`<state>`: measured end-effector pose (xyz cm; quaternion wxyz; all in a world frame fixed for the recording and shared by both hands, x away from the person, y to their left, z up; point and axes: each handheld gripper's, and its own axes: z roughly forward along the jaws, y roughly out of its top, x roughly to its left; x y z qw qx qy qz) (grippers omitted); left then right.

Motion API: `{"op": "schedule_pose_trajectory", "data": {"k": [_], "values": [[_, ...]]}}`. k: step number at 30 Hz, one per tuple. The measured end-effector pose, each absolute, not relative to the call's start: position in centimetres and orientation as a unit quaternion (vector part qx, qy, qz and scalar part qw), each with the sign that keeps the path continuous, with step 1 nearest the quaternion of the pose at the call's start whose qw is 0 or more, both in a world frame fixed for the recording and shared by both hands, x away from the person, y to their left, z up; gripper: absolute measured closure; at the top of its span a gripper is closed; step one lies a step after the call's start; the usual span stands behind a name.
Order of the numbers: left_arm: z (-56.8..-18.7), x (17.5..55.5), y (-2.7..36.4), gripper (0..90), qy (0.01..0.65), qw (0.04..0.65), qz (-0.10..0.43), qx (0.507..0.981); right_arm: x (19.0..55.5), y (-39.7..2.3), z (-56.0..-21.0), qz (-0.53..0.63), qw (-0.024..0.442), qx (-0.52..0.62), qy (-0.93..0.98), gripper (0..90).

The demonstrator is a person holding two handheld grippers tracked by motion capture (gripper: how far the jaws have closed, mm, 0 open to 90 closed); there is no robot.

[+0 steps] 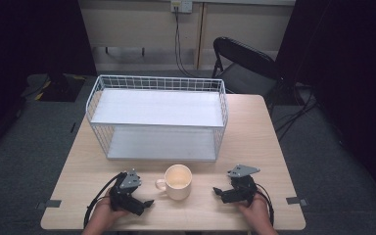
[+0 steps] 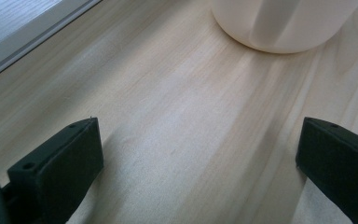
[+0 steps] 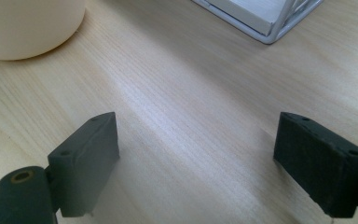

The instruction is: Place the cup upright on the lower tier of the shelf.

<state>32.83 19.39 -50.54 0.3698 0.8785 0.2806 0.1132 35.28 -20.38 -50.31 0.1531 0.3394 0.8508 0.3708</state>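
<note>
From the high view the mug (image 1: 178,181) stands upright on the surface (image 1: 254,127) between both tools, handle pointing left, so the left tool (image 1: 144,203) sits closer than the right tool (image 1: 219,192). Left gripper view: jaws wide, nothing held, mug base (image 2: 284,23) far-right ahead. Right gripper view: jaws wide and empty too, mug far-left, plus the wire rack (image 3: 270,21) corner.

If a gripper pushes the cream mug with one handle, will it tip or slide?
The cream mug with one handle looks rigid, probably ceramic, so likely breakable. It stands upright on a broad base on the smooth wooden table, so it would probably slide rather than tip. A push against the handle might turn it.
</note>
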Motion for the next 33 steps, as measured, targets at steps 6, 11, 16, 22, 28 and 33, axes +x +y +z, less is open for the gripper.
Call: {"op": "schedule_pose_trajectory", "data": {"k": [6, 11, 16, 22, 28, 33], "values": [[-50.5, 32.7, 19.4, 0.1, 0.284, 0.368, 0.116, 0.878, 35.3, -20.0, -50.0, 0.356, 0.147, 0.349, 0.854, 14.0], [-50.5, 32.7, 19.5, 0.1, 0.284, 0.367, 0.117, 0.878, 35.6, -19.6, -49.3, 0.367, 0.125, 0.344, 0.855, 17.9], [-50.5, 32.7, 19.4, 0.1, 0.287, 0.369, 0.116, 0.877, 35.5, -19.1, -47.3, 0.381, 0.133, 0.337, 0.851, 17.5], [-50.5, 32.7, 19.4, 0.1, 0.287, 0.369, 0.116, 0.876, 35.7, -18.7, -45.1, 0.375, 0.13, 0.336, 0.854, 18.1], [-50.6, 32.7, 19.4, 0.1, 0.287, 0.369, 0.116, 0.876, 35.7, -18.4, -43.5, 0.393, 0.125, 0.333, 0.848, 19.8], [-50.5, 32.7, 19.4, 0.0, 0.287, 0.369, 0.115, 0.877, 35.8, -17.7, -42.2, 0.408, 0.115, 0.331, 0.843, 21.0]]}}
